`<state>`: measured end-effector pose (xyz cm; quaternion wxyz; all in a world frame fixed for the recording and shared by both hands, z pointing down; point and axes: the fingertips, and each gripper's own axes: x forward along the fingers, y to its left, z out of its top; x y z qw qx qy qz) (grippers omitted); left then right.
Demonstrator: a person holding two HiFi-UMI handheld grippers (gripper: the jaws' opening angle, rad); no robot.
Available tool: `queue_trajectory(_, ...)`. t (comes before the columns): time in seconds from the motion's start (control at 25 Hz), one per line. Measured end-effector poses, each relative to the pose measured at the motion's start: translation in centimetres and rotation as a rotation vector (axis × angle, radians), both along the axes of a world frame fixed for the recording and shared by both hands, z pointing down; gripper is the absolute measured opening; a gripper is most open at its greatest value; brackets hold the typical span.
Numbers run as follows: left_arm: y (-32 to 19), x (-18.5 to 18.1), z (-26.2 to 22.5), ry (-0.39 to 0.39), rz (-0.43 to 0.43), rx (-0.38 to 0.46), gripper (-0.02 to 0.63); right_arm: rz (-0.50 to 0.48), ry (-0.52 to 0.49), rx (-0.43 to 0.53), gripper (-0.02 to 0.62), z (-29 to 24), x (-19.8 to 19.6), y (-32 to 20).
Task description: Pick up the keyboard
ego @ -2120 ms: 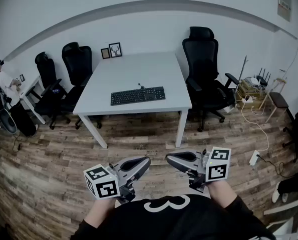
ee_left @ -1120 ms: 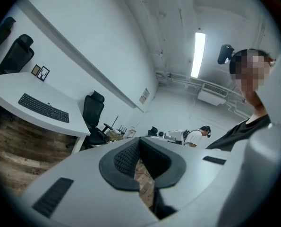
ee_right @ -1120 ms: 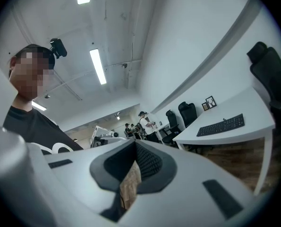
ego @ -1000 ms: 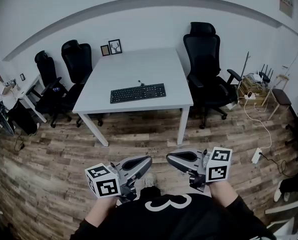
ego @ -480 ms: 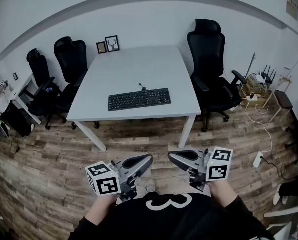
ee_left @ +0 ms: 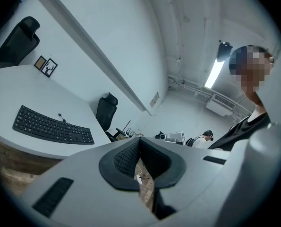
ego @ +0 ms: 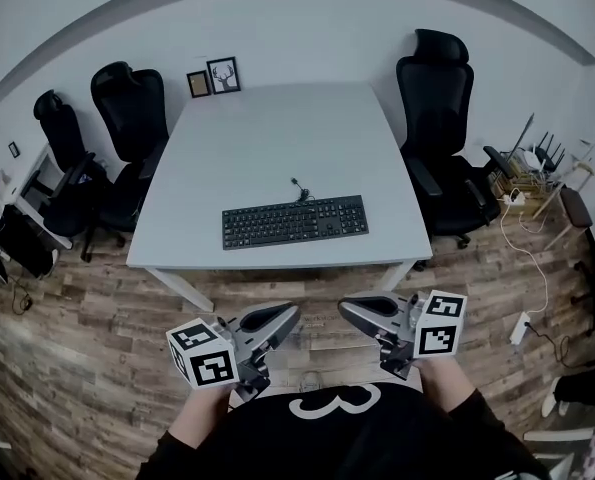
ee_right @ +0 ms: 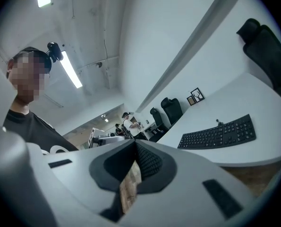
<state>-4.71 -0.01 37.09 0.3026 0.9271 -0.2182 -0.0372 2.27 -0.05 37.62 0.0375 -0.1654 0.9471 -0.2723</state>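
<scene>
Both pairs of tongs had travelled forward with the person since the earlier frames. The tabletop (ego: 277, 128) and the keyboard (ego: 295, 221) had grown larger and slid lower in the head view. The tabletop's near edge now stood only a little way ahead of the tips.

The left tongs (ego: 294, 311) and the right tongs (ego: 343, 308) were held side by side over the wooden floor (ego: 87, 348). They were level, with a gap between them and their tips pointing toward the tabletop. Each pair was clenched on nothing. In the left gripper view and the right gripper view the ridged pads met at the tip, with only floor showing through the hollow behind them.

The keyboard lay flat on the tabletop, ahead of both tongs and well apart from them. It sat roughly centred between the two, with its long side running across the line they pointed along. It showed at the left of the left gripper view and at the right of the right gripper view. Its thin cable (ego: 297, 183) curled up from its far edge.

Farther ahead, two small picture frames (ego: 212, 78) stood at the tabletop's far left corner by the wall. The left chair (ego: 127, 108), black, stood beside the tabletop ahead and to the left of the tongs. The right chair (ego: 442, 88), also black, stood ahead and to the right.
</scene>
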Motion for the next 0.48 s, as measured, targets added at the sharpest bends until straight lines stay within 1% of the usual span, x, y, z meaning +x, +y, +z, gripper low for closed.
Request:
queue_trajectory(0.24,-5.5,-2.7,-0.1,-0.003,0.008,0.006,0.012,0.017,0.003,0.016,0.008,-0.7,-2.2,-5.3)
queue_trajectory(0.36,-7.0,-2.7,0.0,0.007,0.027,0.001,0.012,0.031,0.005,0.007,0.008,-0.3,-2.1,-6.9)
queue_trajectory(0.48,-8.0,-2.5,0.6,-0.008,0.039,0.002,0.012,0.047,-0.002,-0.01,0.008,0.2,-1.7,-8.3)
